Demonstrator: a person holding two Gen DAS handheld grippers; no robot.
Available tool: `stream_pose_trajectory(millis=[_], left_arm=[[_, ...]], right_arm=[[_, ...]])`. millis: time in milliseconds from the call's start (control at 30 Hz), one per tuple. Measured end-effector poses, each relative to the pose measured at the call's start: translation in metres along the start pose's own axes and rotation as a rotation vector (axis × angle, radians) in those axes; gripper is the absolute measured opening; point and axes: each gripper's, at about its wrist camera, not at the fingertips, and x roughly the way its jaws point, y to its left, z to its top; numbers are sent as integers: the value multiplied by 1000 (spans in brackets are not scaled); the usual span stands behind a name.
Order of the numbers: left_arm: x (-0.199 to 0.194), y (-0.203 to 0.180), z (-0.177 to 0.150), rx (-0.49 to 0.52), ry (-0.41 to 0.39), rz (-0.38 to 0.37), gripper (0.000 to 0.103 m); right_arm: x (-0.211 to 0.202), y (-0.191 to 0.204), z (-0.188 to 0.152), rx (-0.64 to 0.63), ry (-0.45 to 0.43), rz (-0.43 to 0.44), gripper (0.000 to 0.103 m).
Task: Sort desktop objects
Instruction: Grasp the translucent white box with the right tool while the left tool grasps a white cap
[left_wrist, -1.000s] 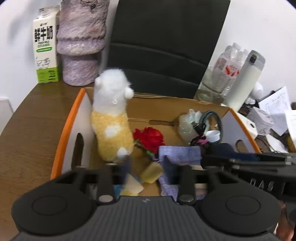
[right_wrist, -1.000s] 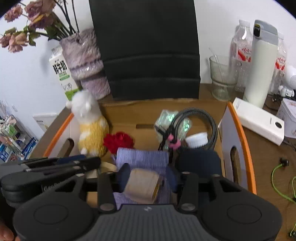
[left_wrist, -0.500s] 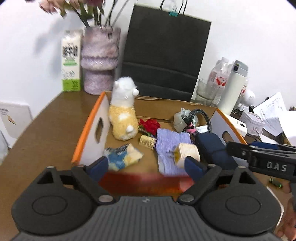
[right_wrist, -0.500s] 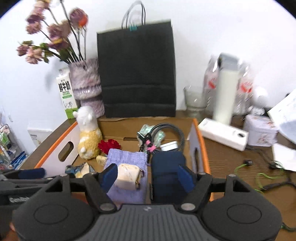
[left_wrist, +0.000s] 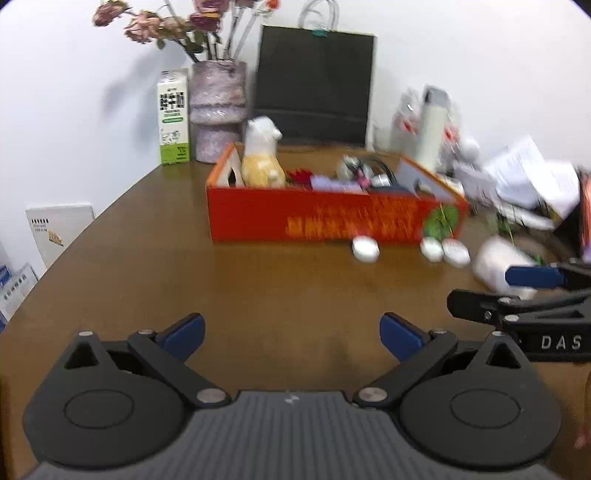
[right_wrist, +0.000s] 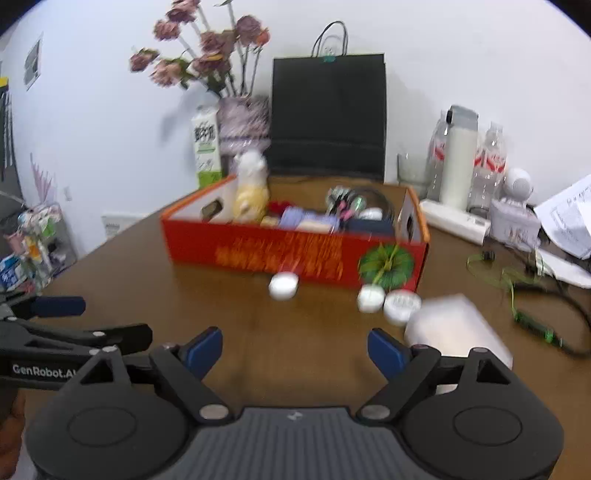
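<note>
— Where do the claws stand?
— The left claw (left_wrist: 291, 334) and right claw (right_wrist: 295, 349) gape wide, empty, over bare surface (left_wrist: 184, 266).
— And the box (right_wrist: 295, 254)?
— Well ahead; three white caps (right_wrist: 283, 286) lie along its near edge

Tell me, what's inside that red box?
Red box: plush toy, red flower, purple cloth, coiled cable, dark pouch. Its front wall hides anything lower.

Motion blur makes the lettering on the red box (left_wrist: 332, 221) unreadable. The bottles (left_wrist: 424, 122) at two o'clock are smeared. At nine o'clock, the picture's edge crops the white booklet (left_wrist: 55, 236).
</note>
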Motion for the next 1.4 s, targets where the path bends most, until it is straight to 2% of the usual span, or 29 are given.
stream_pose_trajectory(millis=[133,267,400,600,700,767,833,900,1033,1200,1267,1333,1400], left_arm=[[-19,-6,-23,25,17,-11,103],[-37,-4,-40,3,30,-13,103],[-56,-9,-51,-4,20,-42,103],[-34,-22,-35,50,-15,-40,103],[-10,-31,-13,101,-47,-107,102],[10,-39,4,134,-71,-150,97],[37,-46,21,128,-56,-167,85],[67,-51,37,109,-23,-172,83],[118,-60,57,103,16,-193,77],[146,-60,68,83,38,-196,62],[152,-59,70,79,47,-196,54],[157,-57,70,61,66,-192,31],[156,-57,69,66,64,-184,29]], right_arm=[[-21,10,-29,-38,12,-31,85],[-45,1,-54,1,7,-25,86],[-62,-12,-74,-32,-10,-95,86],[-58,-56,-66,44,-13,-128,86],[-42,-76,-47,-21,-32,-164,86],[-25,-90,-31,-49,-17,-167,86],[-6,-104,-17,-42,4,-139,86],[13,-116,-7,-23,47,-117,86],[38,-127,1,3,73,-98,83],[49,-129,-2,36,81,-70,78],[52,-129,-3,49,71,-90,70],[52,-129,-5,61,64,-86,66],[52,-125,-7,52,69,-82,64]])
